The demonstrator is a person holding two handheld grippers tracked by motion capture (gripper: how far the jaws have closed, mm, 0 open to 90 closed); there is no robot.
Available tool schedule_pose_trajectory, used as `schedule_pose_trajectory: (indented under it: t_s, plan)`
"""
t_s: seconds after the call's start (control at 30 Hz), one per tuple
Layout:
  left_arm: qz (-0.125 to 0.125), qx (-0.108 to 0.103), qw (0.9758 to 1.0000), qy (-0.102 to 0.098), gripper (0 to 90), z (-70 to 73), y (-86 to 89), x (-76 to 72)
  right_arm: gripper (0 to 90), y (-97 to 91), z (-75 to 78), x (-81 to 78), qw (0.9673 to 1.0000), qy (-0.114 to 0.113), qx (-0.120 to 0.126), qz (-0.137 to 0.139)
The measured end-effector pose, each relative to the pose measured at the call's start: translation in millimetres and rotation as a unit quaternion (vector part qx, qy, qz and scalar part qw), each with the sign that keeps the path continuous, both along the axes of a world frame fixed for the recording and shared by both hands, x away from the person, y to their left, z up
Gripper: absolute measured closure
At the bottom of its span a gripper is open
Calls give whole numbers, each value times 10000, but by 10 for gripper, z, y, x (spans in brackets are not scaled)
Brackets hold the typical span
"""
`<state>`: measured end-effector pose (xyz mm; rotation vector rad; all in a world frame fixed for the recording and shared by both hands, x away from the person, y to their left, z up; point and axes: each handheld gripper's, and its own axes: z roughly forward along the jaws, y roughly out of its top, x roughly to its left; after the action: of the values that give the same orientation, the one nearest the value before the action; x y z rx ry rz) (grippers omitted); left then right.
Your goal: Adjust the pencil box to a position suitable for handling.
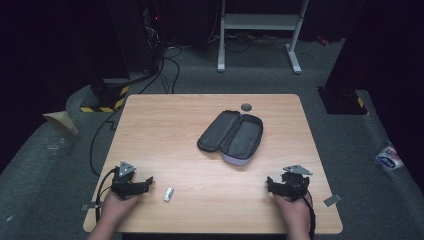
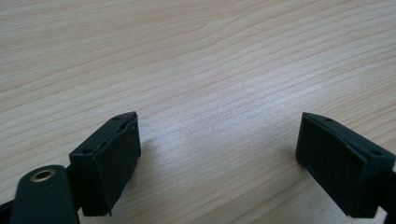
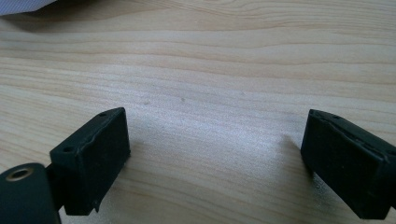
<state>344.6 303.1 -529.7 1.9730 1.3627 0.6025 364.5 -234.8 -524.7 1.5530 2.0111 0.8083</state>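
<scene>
1. The left gripper [image 1: 131, 182] rested near the front-left corner of the table [image 1: 165, 120], held in the person's left hand [image 1: 116, 205]. Its jaws stood wide apart with only bare wood grain between them, as the left gripper view confirmed.
2. The right gripper [image 1: 286, 185] rested near the front-right corner in the right hand [image 1: 295, 210]. Its jaws were likewise spread and held nothing.
3. The small silver-white object [image 1: 169, 194], probably a flash drive, lay flat on the table just beside the left gripper, at about 4 o'clock from it. Its long axis ran roughly from 12 to 6 o'clock, tilted slightly toward 1 o'clock. The left gripper was much the nearer; the right gripper was well apart from the object, which lay at about 9 o'clock from it.
4. The open zip case [image 1: 231, 136] lay beyond the centre of the table, at about 1 o'clock from the left gripper and 11 o'clock from the right. Both halves were folded out, dark interior upward. A pale corner of it [image 3: 23, 4] appeared at the top left of the right gripper view.
5. A small round grey disc [image 1: 246, 106] lay just past the case at 12 o'clock.
6. Judgement: nothing stood between the left gripper and the small object; a short swing would likely bring the jaws across its narrow width.
</scene>
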Motion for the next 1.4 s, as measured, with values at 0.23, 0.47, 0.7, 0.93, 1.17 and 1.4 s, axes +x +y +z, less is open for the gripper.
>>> schedule_pose_trajectory:
  t_s: [0.23, 0.47, 0.7, 0.93, 1.17, 1.4]
  plan:
    - [-11, 2, 10000, 4, 141, 0, -2, 5, 78, -1, -1, -8, 10000, -7, -5, -10]
    - [-29, 8, 10000, -3, 142, 0, -3, 10, 79, -3, -1, -14, 10000, -9, -6, -9]
    - [-48, 8, 10000, 0, 143, 1, -5, 20, 79, -6, -1, -27, 10000, -14, -10, -14]
    - [-46, 5, 10000, -6, 145, 0, -5, 18, 79, -6, -1, -27, 10000, -12, -8, -14]
    - [-17, -3, 10000, -8, 150, 1, -8, 10, 139, -19, 6, -41, 10000, -61, 35, 4]
    - [-24, 12, 10000, -5, 150, 2, -6, 13, 160, -47, 35, -49, 9998, -103, 150, 23]
